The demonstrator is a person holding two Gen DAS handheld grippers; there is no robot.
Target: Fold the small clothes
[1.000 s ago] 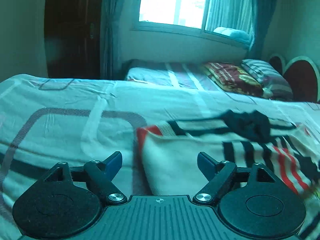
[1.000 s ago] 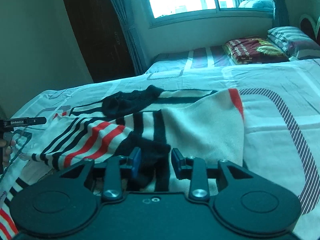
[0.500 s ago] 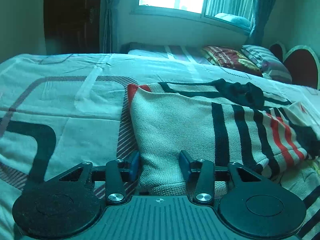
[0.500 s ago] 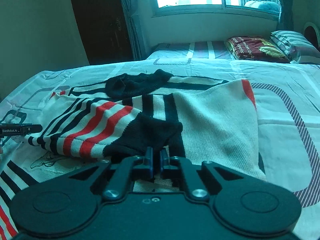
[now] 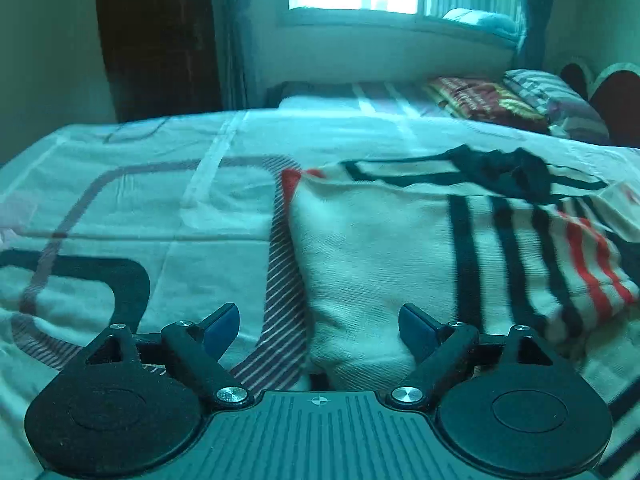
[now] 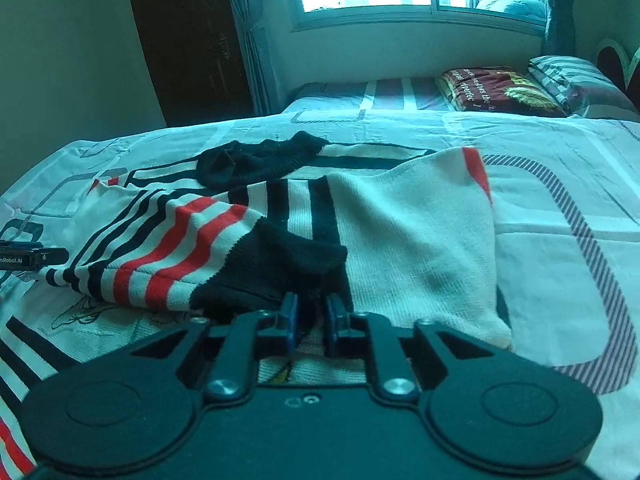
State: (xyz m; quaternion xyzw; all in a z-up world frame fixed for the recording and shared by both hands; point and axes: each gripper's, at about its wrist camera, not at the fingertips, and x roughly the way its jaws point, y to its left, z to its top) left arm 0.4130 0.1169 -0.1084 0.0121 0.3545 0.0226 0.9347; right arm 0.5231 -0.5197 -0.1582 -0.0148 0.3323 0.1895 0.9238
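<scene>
A small cream knit sweater (image 5: 380, 248) with black and red stripes lies partly folded on the bed. It also shows in the right wrist view (image 6: 400, 232). My left gripper (image 5: 319, 326) is open, its jaws wide apart, with the sweater's near cream corner between them. My right gripper (image 6: 310, 318) has its jaws nearly together with a narrow gap, at the black cuff (image 6: 280, 268) of the striped sleeve folded over the body. Whether it pinches the cuff is not clear. The left gripper's tip (image 6: 32, 258) shows at the left edge of the right wrist view.
The bed sheet (image 5: 160, 216) is pale with grey and dark line patterns. A second bed with a dark red folded blanket (image 6: 496, 90) and striped pillow (image 6: 576, 80) stands behind, under a window. A dark door (image 6: 192, 36) is at the back left.
My left gripper opened wide after being close around the sweater's corner half a second ago. My right gripper's jaws parted slightly from fully shut. The black cuff now lies on the sweater body.
</scene>
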